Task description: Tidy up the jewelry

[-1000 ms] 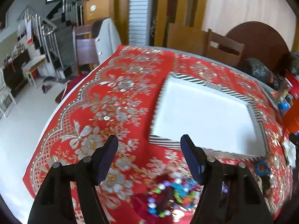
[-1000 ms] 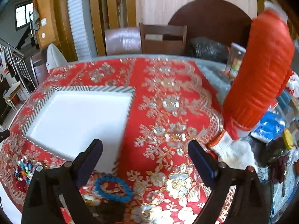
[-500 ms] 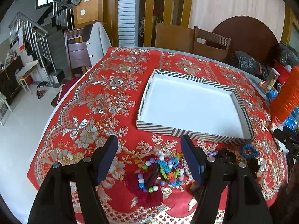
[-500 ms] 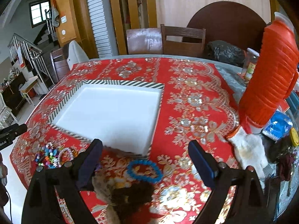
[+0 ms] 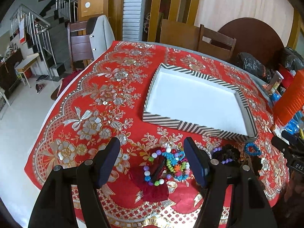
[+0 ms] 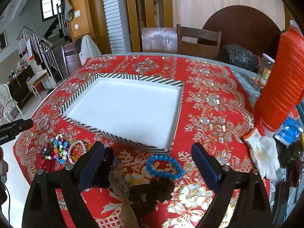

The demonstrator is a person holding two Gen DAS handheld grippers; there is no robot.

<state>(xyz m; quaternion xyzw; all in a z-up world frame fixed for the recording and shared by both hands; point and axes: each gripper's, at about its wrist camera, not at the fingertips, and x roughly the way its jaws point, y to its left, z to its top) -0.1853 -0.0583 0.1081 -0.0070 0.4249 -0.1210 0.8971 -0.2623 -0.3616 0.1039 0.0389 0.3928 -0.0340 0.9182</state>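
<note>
Hovering above a red floral tablecloth (image 5: pixel 91 102), the left gripper (image 5: pixel 152 157) and right gripper (image 6: pixel 148 161) both hold their jaws wide apart, gripping nothing. The shallow white tray with a black-and-white striped rim (image 6: pixel 106 131) is empty, so sorting appears not yet begun. All the jewelry lies on the cloth at the tray's near edge: a heap of multicoloured bead bracelets (image 5: pixel 167 165) and a blue beaded bracelet (image 6: pixel 164 166), lying flat, its oval stretched left to right.
</note>
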